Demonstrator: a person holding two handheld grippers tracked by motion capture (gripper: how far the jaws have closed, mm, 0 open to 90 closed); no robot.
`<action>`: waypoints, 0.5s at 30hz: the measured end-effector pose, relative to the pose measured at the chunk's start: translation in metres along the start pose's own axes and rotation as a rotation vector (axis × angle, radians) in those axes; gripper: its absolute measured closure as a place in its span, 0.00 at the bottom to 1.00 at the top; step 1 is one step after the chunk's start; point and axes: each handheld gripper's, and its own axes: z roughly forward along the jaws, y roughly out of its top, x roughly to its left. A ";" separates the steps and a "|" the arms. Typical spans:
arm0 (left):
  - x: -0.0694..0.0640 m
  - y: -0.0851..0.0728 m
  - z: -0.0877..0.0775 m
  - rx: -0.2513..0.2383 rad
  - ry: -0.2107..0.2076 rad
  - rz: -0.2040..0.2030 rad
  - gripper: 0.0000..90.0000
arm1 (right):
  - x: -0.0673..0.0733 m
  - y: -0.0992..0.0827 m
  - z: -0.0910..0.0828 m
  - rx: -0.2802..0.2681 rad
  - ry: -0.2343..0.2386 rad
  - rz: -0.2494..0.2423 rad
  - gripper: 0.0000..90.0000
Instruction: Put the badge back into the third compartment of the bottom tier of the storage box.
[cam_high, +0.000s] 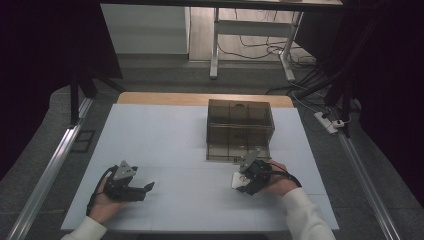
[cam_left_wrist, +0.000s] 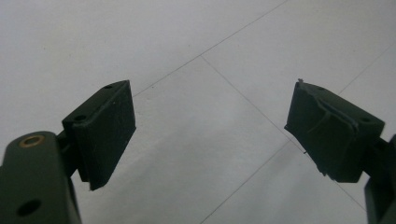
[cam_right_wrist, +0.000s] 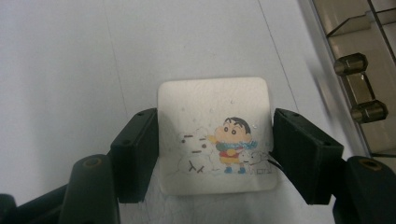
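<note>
Right tool (cam_right_wrist: 215, 140) pinching cartoon coaster (cam_right_wrist: 215, 135), drawing plain in right gripper view; left tool (cam_left_wrist: 210, 135) spread.

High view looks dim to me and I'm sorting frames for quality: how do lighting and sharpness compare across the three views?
High view: dark corners and a dim room, with the white table the brightest area. Left gripper view: evenly lit, soft focus. Right gripper view: the cartoon coaster reads clearly, while the brown box at the edge is blurred.

place: lab or test room
signs: white-covered table (cam_high: 150, 135), aluminium rails (cam_high: 47, 172), power strip (cam_high: 327, 121), loose floor cables (cam_high: 260, 50)
</note>
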 end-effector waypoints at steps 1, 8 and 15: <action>0.000 0.000 0.000 -0.001 0.000 0.000 0.17 | 0.000 0.000 0.000 -0.001 0.001 0.002 0.36; 0.000 0.000 0.000 0.000 -0.002 0.002 0.17 | 0.003 0.002 -0.005 -0.022 -0.025 -0.004 0.36; 0.000 0.000 -0.001 -0.002 -0.001 0.001 0.17 | 0.005 0.005 -0.015 -0.066 -0.054 -0.008 0.36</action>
